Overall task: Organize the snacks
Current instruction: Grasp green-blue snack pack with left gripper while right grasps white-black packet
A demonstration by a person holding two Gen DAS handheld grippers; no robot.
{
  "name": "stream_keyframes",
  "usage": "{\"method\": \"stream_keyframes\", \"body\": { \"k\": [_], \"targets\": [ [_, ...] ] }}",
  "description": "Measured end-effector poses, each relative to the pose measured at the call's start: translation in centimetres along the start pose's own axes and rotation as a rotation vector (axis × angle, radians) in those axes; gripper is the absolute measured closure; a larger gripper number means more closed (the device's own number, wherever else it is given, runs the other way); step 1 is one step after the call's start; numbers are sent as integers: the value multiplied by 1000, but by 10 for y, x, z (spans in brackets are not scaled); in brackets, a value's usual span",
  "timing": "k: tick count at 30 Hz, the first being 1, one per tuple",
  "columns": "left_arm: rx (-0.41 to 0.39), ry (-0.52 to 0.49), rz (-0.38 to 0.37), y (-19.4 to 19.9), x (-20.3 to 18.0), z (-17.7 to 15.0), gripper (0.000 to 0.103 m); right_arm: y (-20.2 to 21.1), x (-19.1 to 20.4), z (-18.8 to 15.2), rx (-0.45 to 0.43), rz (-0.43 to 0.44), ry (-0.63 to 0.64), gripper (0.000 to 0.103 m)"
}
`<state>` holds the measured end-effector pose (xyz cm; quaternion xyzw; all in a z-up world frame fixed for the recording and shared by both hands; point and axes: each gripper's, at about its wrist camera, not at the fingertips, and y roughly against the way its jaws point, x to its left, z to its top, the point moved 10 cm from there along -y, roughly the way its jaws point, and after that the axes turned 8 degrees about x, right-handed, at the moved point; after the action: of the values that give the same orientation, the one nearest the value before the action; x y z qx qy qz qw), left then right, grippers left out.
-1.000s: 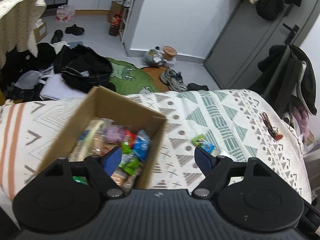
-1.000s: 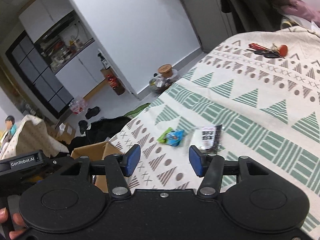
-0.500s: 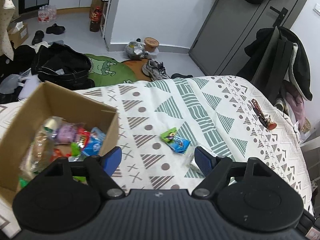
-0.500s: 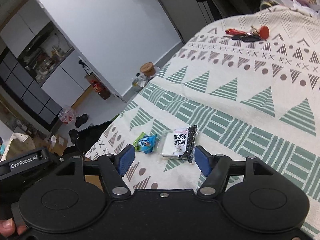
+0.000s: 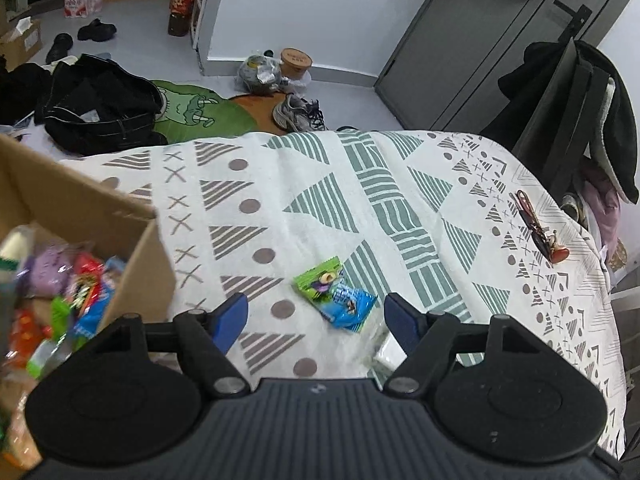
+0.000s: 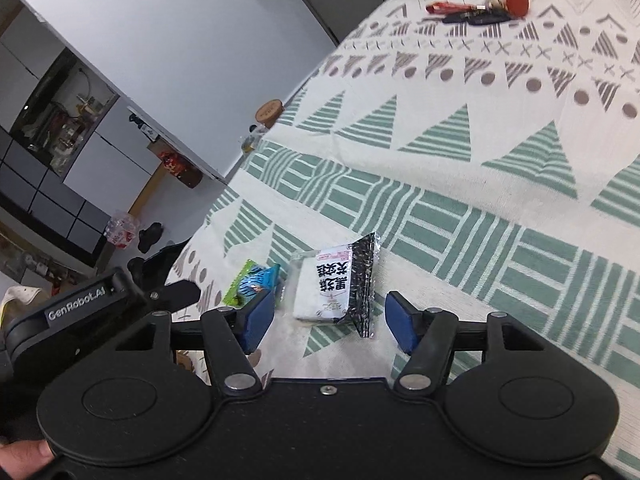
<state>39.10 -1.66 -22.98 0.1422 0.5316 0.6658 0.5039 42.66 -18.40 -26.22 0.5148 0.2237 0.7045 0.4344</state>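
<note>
Hovering wide open, the right gripper point(image 6: 329, 316) straddles a white-and-black speckled snack packet point(image 6: 338, 290) without touching it. Left gripper point(image 5: 316, 316) is spread wide too, empty, above a green-and-blue candy wrapper point(image 5: 334, 294).

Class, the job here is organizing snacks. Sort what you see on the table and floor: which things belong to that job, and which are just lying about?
Belongs to the job:
- cardboard box of snacks
- green and blue snack packet
- black and white snack packet
- left gripper, open
- right gripper, open

Just lying about:
- keys
- sneakers
- black bag
- green rug
</note>
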Motion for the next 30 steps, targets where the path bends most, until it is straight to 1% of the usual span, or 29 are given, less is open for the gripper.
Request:
{"method": "stream_keyframes", "body": {
  "k": [5,8,12,14,15,16,17,19,20,21,22,24,28,30],
  "targets": [
    [35,19,9,-25,0,7,30,-18,-11,3,24,-12,-38,44],
    [52,11,14,-37,-2,11,31,-25,-16,4,23,-5,-57,47],
    [73,12,17,-51,-6,13,33,-31,-14,5,20,2,-45,52],
    [89,-4,30,-58,-9,11,33,-34,-14,4,23,-3,-32,59],
    [93,-10,35,-60,-11,10,33,-36,-13,3,28,-6,-24,68],
    [91,-19,40,-62,-12,10,34,-37,-13,2,37,5,-23,70],
    [87,-28,46,-63,-13,10,36,-38,-12,1,38,22,-30,72],
    [83,-22,56,-67,-12,10,52,-39,-12,1,44,41,-43,77],
    [80,-9,59,-68,-10,12,54,-39,-12,1,44,43,-46,78],
    [72,8,54,-69,-9,13,56,-38,-12,1,42,44,-44,82],
    [67,14,53,-69,-9,13,59,-36,-11,1,39,48,-43,86],
    [55,7,63,-68,-9,13,64,-34,-9,0,37,54,-43,89],
    [50,21,53,-61,-9,10,69,-28,-3,-1,28,56,-20,93],
    [47,20,49,-55,-8,8,70,-25,-2,-1,23,55,-19,94]
  ]
}}
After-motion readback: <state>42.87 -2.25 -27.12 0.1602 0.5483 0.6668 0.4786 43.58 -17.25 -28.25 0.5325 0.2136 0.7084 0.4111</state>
